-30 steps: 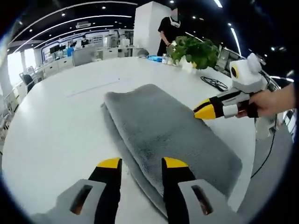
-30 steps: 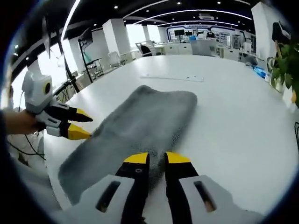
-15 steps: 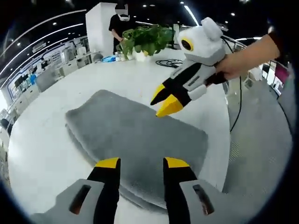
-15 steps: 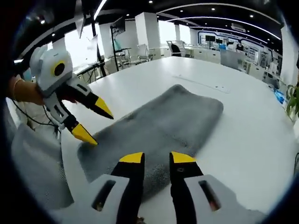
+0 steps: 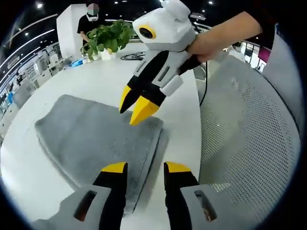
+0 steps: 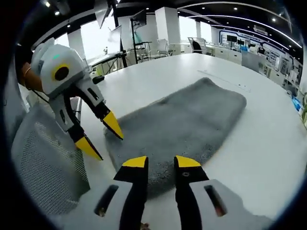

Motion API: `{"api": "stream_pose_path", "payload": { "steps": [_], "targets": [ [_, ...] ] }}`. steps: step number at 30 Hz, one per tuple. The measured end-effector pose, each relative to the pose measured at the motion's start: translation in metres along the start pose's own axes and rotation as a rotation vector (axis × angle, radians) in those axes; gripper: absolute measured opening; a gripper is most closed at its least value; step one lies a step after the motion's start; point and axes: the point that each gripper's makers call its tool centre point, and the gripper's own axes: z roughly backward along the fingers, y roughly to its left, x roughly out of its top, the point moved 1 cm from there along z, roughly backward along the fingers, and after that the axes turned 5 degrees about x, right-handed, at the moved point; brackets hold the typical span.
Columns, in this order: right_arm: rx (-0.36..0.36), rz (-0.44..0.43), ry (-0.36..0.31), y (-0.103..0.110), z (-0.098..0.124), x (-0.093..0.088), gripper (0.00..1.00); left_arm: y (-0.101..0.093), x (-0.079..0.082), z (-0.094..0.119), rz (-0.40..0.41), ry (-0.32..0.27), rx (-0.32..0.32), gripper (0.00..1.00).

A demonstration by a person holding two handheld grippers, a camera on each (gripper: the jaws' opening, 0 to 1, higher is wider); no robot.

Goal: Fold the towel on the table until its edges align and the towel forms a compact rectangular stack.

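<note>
Both grippers hang over the near end of the grey towel (image 5: 96, 139), which lies folded flat on the white table (image 5: 177, 96), close to its edge. In the left gripper view the left gripper (image 5: 145, 168) points down at the towel's near corner with its yellow-tipped jaws parted and nothing between them. The right gripper (image 5: 136, 103) comes in from above, held in a person's hand (image 5: 211, 40), and is tilted steeply down so its tips sit just over the towel's near short edge; those jaws stand a little apart and hold nothing.

In the right gripper view the right gripper (image 6: 160, 163) looks along the towel (image 6: 187, 120) from the same end, its jaws apart above the grey pile. The left gripper (image 6: 100, 134) enters from the left side, angled downward, with one tip at the towel's corner and the other out past the table edge. Whether that tip touches the cloth I cannot tell.

A grey mesh chair (image 5: 249, 143) stands just beside the table at this end. At the far end of the table are a leafy potted plant (image 5: 108, 36) and a coil of black cable (image 5: 134, 56), with a person in dark clothes (image 5: 88, 26) standing behind them. Beyond is a bright open office with white columns (image 6: 172, 24), desks and ceiling strip lights.
</note>
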Motion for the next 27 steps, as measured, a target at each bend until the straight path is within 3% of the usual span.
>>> {"api": "stream_pose_path", "payload": {
  "steps": [10, 19, 23, 27],
  "targets": [
    [0.062, 0.133, 0.063, 0.027, -0.002, -0.018, 0.21, 0.001, -0.019, -0.006, -0.053, 0.057, 0.043, 0.26],
    [0.069, 0.166, 0.124, 0.022, -0.012, -0.041, 0.23, 0.003, -0.022, -0.013, -0.101, 0.088, 0.045, 0.24],
    [0.084, 0.221, 0.142, 0.024, -0.021, -0.049, 0.26, 0.007, -0.023, -0.015, -0.108, 0.094, 0.028, 0.22],
    [0.063, 0.283, 0.16, 0.021, -0.02, -0.048, 0.21, 0.01, -0.023, -0.016, -0.117, 0.101, 0.028, 0.18]
  ]
}}
